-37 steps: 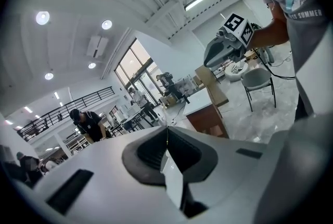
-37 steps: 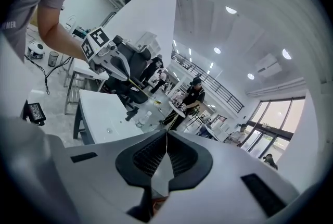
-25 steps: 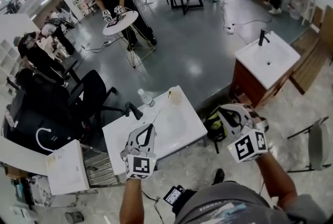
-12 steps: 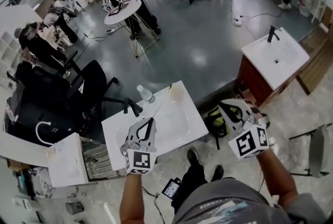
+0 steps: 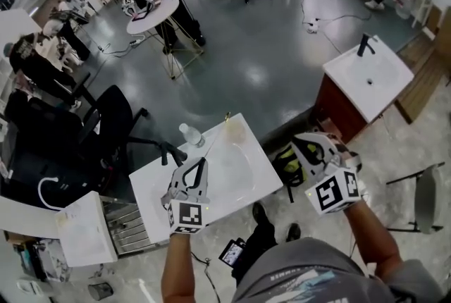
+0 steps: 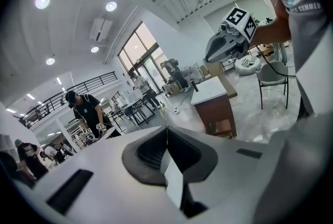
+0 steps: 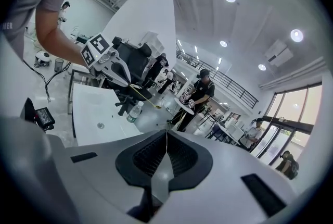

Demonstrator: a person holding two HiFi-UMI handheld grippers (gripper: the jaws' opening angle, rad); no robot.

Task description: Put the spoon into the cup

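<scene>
Left hand-held gripper (image 5: pixel 199 171), clamped on the spoon (image 5: pixel 215 139), aims its long axis at the faint cup (image 5: pixel 232 130) on my table's (image 5: pixel 246 182) far corner; right hand-held gripper (image 5: pixel 303 145), closed and empty, is farther off.

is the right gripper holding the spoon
No, the right gripper is shut on nothing, while the spoon sticks out of the left gripper.

A white table (image 5: pixel 243 178) stands on the floor (image 5: pixel 282 76), its top sunk into a shallow basin (image 5: pixel 225 161) (a small drain shows in the right gripper view). At its far left edge a clear bottle (image 5: pixel 189 134) stands upright beside a black faucet (image 5: pixel 173 152). A pale cup (image 5: pixel 232 131), hard to make out, sits near the far corner.
</scene>
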